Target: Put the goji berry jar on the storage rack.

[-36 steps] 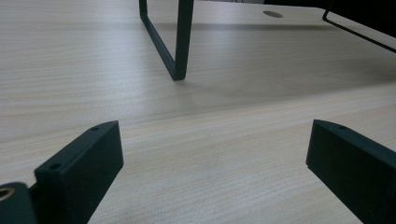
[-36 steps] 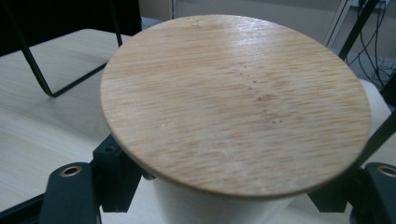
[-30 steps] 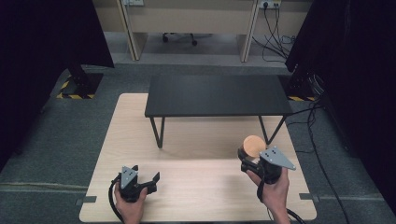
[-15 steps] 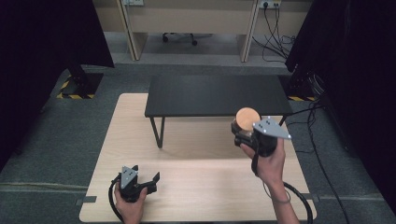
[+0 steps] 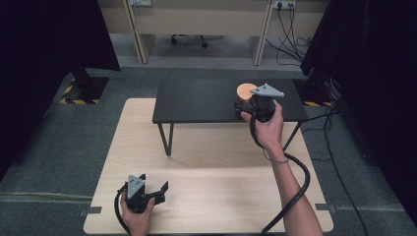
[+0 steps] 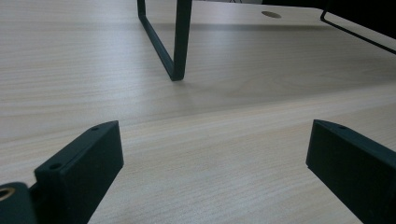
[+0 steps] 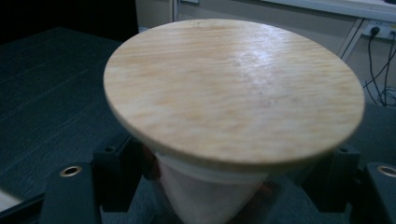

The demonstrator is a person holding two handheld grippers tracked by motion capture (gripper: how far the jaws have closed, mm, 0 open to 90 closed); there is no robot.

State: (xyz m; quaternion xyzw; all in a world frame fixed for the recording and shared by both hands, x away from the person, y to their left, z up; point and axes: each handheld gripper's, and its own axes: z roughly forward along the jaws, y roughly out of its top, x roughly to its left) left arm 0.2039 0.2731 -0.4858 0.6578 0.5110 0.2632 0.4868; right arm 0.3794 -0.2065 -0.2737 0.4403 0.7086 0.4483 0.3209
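Right hand-held gripper (image 5: pixel 248 102) grips a pale jar with a round light-wood lid (image 5: pixel 246 91), jaws clamped on the jar body below the lid. In the right gripper view the wooden lid (image 7: pixel 233 88) sits level on the whitish jar body, black jaws pressing each side of the body under the lid rim. Jar is held over the right part of the low black rectangular shelf with thin black metal legs (image 5: pixel 206 101); cannot tell whether the jar base touches the shelf top. Grey three-cornered plate sits on top of the gripper, black cable trails down along the person's right forearm.

Left hand-held gripper (image 5: pixel 158 190) rests low on the light wooden tabletop (image 5: pixel 221 177) near its front left corner, jaws spread wide, nothing between them. Left gripper view: two black jaws far apart, bare wood grain between, one black shelf leg (image 6: pixel 180 42) ahead on the tabletop.

Shelf stands on the far half of the tabletop. Grey carpet floor (image 5: pixel 74 137) around it, black curtains at both sides.
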